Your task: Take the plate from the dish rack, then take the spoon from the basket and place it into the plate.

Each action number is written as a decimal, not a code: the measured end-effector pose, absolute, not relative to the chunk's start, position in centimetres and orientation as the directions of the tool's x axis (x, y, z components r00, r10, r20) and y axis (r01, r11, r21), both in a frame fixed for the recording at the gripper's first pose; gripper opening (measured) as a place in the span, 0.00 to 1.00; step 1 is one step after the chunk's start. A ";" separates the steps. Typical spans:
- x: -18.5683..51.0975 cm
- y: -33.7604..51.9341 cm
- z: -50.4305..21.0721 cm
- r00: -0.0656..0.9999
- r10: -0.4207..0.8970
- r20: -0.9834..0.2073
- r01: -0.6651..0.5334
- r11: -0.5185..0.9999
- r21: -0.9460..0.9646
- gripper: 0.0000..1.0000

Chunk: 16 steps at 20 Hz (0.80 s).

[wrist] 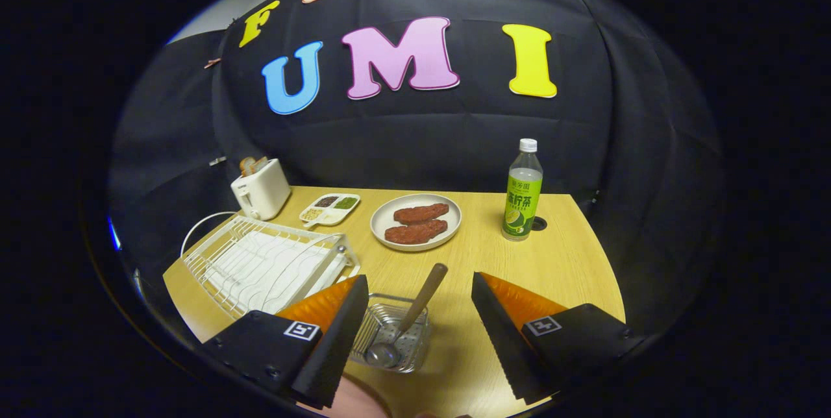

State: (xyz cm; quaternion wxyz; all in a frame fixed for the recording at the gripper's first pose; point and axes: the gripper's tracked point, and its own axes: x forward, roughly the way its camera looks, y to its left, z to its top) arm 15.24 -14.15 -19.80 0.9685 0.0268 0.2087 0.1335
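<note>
Wooden-handled spoon (408, 320) in basket (391, 335) between wide-spread, empty gripper (415, 340) fingers, handle slanting toward one o'clock.

A white toaster (261, 189) stood far left on the wooden surface (558, 262), a divided condiment tray (329, 208) beside it, a green-labelled bottle (522, 194) far right.

On the desk (571, 262): one toaster (261, 189), one dish rack (266, 265), one divided tray (330, 209), one plate (415, 222) bearing two reddish pieces, one bottle (522, 192), one basket (391, 333), one spoon (408, 317), one open pair of tongs (419, 340).
</note>
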 end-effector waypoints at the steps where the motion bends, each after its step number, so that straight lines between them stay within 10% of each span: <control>1: 16.0 -14.3 -20.3 0.876 0.256 -0.409 -0.228 0.967 0.118 0.98; 5: 18.1 -13.1 -23.0 0.836 0.267 -0.480 -0.190 0.961 0.202 0.95; 16: 20.2 -12.4 -27.0 0.770 0.215 -0.601 -0.063 0.962 0.264 0.24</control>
